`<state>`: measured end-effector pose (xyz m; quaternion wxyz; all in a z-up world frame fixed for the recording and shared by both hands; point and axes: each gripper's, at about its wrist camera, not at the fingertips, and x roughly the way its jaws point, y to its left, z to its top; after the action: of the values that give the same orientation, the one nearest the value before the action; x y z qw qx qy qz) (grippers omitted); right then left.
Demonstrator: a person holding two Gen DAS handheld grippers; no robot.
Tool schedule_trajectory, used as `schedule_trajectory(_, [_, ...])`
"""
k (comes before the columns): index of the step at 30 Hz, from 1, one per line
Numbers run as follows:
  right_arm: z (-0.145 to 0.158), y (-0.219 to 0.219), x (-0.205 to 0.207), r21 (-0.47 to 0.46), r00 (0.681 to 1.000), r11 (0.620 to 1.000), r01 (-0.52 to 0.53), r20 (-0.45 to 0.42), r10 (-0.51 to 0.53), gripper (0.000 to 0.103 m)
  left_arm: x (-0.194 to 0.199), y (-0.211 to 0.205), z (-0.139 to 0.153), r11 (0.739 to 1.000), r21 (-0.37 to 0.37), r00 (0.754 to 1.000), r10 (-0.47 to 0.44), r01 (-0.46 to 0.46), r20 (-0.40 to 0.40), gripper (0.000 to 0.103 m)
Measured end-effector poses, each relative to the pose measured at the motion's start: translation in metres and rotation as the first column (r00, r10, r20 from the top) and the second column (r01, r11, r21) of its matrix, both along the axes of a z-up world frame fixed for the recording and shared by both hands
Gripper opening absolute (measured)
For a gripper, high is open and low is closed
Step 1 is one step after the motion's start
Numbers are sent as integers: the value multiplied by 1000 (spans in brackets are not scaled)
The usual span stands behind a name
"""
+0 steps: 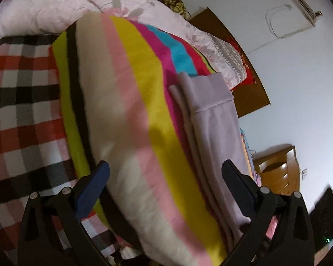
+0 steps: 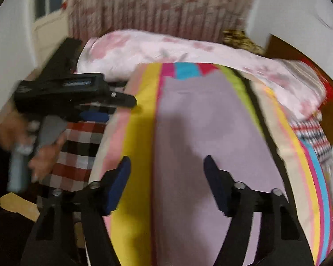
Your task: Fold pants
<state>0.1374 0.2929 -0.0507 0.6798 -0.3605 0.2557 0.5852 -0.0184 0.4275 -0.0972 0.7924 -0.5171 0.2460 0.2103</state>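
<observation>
The lilac pants (image 2: 206, 133) lie folded lengthwise on a striped blanket (image 2: 135, 146) on the bed. In the left wrist view the pants (image 1: 213, 119) show stacked layers and a hem at the right. My left gripper (image 1: 166, 168) is open and empty, above the blanket just left of the pants. My right gripper (image 2: 166, 166) is open and empty, above the near part of the pants. The left gripper (image 2: 122, 108) also shows in the right wrist view, held in a hand at the left of the blanket.
A plaid sheet (image 1: 22, 102) covers the bed at the left. A pink floral quilt (image 2: 162, 48) lies at the far end. A wooden nightstand (image 1: 279, 168) and a headboard (image 1: 239, 66) stand by the white wall.
</observation>
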Motion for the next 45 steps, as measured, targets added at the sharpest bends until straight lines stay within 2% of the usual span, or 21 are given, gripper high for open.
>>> schedule_trajectory(3, [-32, 33, -9, -122, 985, 992, 4, 171, 17, 56, -25, 7, -4, 1000, -4, 1000, 18, -19, -7, 101])
schedule_trajectory(5, [-44, 34, -10, -145, 969, 989, 14, 244, 22, 52, -34, 9, -3, 1000, 5, 1000, 4, -4, -21, 101])
schedule_trajectory(6, [-42, 31, -9, -121, 974, 992, 20, 226, 7, 49, -37, 9, -1, 1000, 14, 1000, -12, 12, -19, 101])
schedule_trajectory(7, [-40, 29, -7, -105, 973, 994, 38, 230, -13, 32, -38, 9, -1, 999, 22, 1000, -28, 29, -12, 101])
schedule_trajectory(9, [-33, 26, -1, -51, 979, 997, 53, 198, -42, 14, -28, 9, 4, 996, 24, 996, -82, 81, 22, 101])
schedule_trajectory(15, [-7, 10, 35, 111, 989, 983, 148, -46, -144, 14, 24, 18, 13, 969, -80, 948, -207, 232, 243, 101])
schedule_trajectory(23, [-5, 14, 27, 120, 992, 985, 124, -17, -123, 14, 100, 52, -16, 928, -231, 898, -182, 291, 400, 99])
schedule_trajectory(24, [-6, 13, 27, 123, 992, 984, 128, -22, -126, 14, 105, 56, -17, 926, -240, 894, -177, 293, 411, 90])
schedule_trajectory(25, [-5, 12, 27, 123, 992, 984, 130, -23, -128, 15, 107, 58, -18, 925, -239, 890, -177, 296, 419, 76])
schedule_trajectory(27, [-3, 5, 23, 104, 993, 988, 113, -44, -109, 21, 116, 62, -20, 919, -229, 884, -204, 321, 420, 26])
schedule_trajectory(28, [0, 2, 24, 91, 993, 991, 100, -78, -93, 36, 119, 65, -24, 920, -226, 892, -212, 319, 399, 20])
schedule_trajectory(30, [14, -21, 27, 140, 987, 985, 100, -142, -80, 70, 122, 65, -29, 925, -205, 900, -227, 318, 372, 19])
schedule_trajectory(31, [24, -44, 36, 204, 980, 968, 146, -164, -113, 72, 121, 64, -31, 929, -191, 902, -234, 318, 362, 18])
schedule_trajectory(33, [29, -66, 56, 202, 956, 950, 237, -223, -191, 72, 120, 64, -32, 931, -163, 897, -251, 327, 364, 17])
schedule_trajectory(36, [19, -94, 100, 142, 864, 873, 467, -282, -416, 72, 120, 62, -24, 944, -97, 907, -268, 314, 326, 16])
schedule_trajectory(38, [9, -96, 107, 99, 829, 854, 511, -319, -459, 71, 118, 61, -17, 952, -54, 912, -269, 300, 310, 16])
schedule_trajectory(39, [3, -93, 103, 86, 830, 860, 504, -324, -454, 71, 118, 61, -13, 955, -40, 914, -268, 293, 304, 16])
schedule_trajectory(41, [-18, -77, 80, 28, 869, 898, 439, -267, -416, 71, 119, 63, -11, 956, -39, 916, -266, 291, 300, 16])
schedule_trajectory(42, [-31, -69, 64, -4, 896, 913, 408, -192, -401, 71, 119, 63, -10, 957, -36, 920, -264, 286, 289, 16])
schedule_trajectory(43, [-32, -68, 54, 35, 908, 913, 407, -119, -401, 72, 119, 62, -8, 958, -31, 923, -267, 286, 279, 16])
schedule_trajectory(45, [-31, -65, 44, 40, 912, 911, 410, -44, -408, 71, 120, 60, -3, 958, -12, 931, -275, 286, 242, 16])
